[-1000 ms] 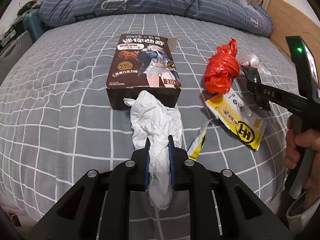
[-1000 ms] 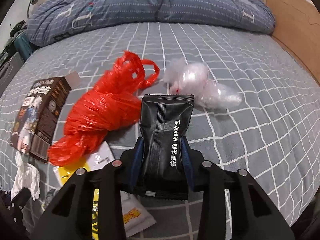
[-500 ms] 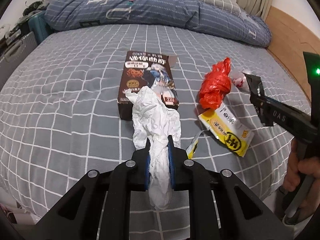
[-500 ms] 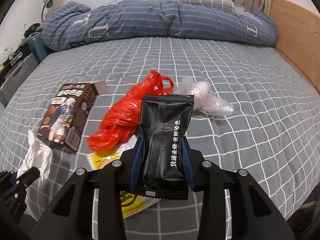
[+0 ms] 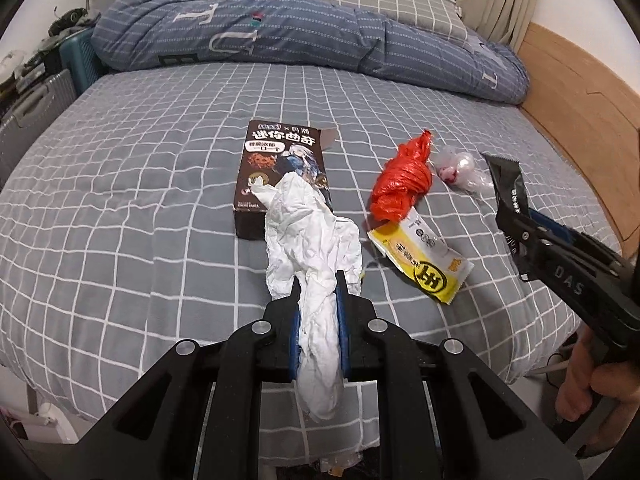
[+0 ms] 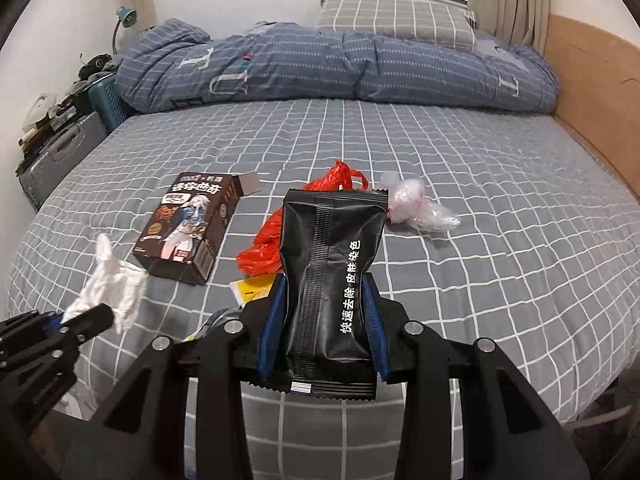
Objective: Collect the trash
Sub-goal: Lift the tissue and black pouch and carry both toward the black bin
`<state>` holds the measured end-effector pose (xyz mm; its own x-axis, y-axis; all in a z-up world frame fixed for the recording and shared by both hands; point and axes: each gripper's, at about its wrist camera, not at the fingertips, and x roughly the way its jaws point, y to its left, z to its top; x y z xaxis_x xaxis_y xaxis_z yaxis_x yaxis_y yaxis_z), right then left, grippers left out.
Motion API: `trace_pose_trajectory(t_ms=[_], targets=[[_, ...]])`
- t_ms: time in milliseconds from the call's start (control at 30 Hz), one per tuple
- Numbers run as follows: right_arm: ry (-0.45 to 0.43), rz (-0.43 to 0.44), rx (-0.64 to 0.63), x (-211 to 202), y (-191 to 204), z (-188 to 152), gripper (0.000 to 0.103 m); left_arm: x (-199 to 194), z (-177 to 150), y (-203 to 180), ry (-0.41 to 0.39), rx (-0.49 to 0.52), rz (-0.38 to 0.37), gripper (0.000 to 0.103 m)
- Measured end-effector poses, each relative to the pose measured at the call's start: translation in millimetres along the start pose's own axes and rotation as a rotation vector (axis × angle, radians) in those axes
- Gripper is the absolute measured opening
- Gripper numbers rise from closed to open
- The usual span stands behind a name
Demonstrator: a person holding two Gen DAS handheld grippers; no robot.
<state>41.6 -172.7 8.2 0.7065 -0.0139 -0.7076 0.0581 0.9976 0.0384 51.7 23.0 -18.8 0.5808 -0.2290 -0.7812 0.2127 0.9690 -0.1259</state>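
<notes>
My left gripper (image 5: 319,280) is shut on a crumpled white tissue (image 5: 312,240), held above the near edge of the bed; the same tissue (image 6: 110,284) shows at the left of the right wrist view. My right gripper (image 6: 323,284) is shut on a black wrapper (image 6: 330,276) with white print; the black wrapper (image 5: 508,188) also shows at the right of the left wrist view. On the bed lie a dark snack box (image 5: 280,172), a red plastic bag (image 5: 404,180), a yellow packet (image 5: 424,260) and a clear plastic bag (image 6: 420,208).
The grey checked bed (image 5: 120,208) has a rolled blue quilt (image 5: 280,40) and a pillow (image 6: 392,20) at its far end. A wooden bed side (image 5: 580,112) runs along the right. Suitcases and clutter (image 6: 60,140) stand at the left. A person's hand (image 5: 596,384) holds the right gripper.
Both grippers have pulled back and risen from the bed, each keeping its item. The trash on the bed now looks smaller and farther, and more of the quilt and pillow shows.
</notes>
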Motion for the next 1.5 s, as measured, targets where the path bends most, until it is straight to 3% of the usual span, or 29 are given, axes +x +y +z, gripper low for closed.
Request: trace_pose_trajectory(t_ms=[467,933,1500], targets=[[-0.023,0.001,-0.034,-32.3,11.4,-22.6,0.036,-23.8,-16.9,-7.7,-0.020,0.017,0.022,0.013],[-0.044,-0.021,-0.047,-62.5,10.9,-42.9,0.036,-44.3,-31.4,-23.6,-0.031,0.025,-0.014,0.013],[-0.049,-0.003,-0.070,-94.8,17.7,-70.0,0.036,-64.8,-63.5,-18.2,-0.015,-0.022,-0.007,0.013]])
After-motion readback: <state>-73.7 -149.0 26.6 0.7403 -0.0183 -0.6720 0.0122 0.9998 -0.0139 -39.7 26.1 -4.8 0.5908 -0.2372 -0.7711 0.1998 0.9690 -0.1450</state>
